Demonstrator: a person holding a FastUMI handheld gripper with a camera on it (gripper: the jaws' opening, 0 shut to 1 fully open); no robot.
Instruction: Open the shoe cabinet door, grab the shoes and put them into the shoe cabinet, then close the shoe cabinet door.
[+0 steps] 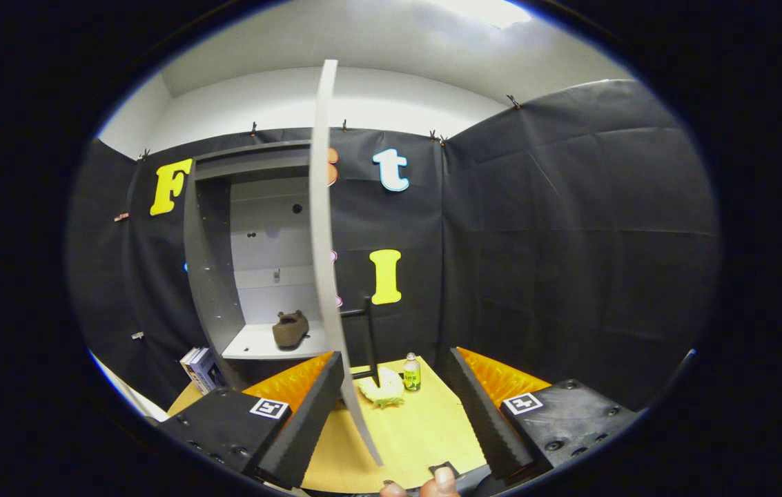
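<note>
The grey shoe cabinet (pixel 214 276) stands open against the booth wall. A brown shoe (pixel 290 328) lies on its white lower shelf (pixel 252 345). I see the cabinet door (pixel 322 228) edge-on, swung out toward me, and its black bar handle (pixel 368 338) juts to the right. My gripper (pixel 394 353) is open, with nothing pressed between the fingers. The door's lower edge runs down between them, close against the left finger (pixel 318 407). I cannot tell whether they touch. The right finger (pixel 484 414) stands well apart from the door.
On the yellow tabletop (pixel 425 435), just beyond the fingers, stand a small green-labelled bottle (pixel 412 373) and a pale yellow-green lump (pixel 381 391). Books (pixel 199 367) lean by the cabinet's left foot. A person's fingertips (pixel 442 482) show below the gripper.
</note>
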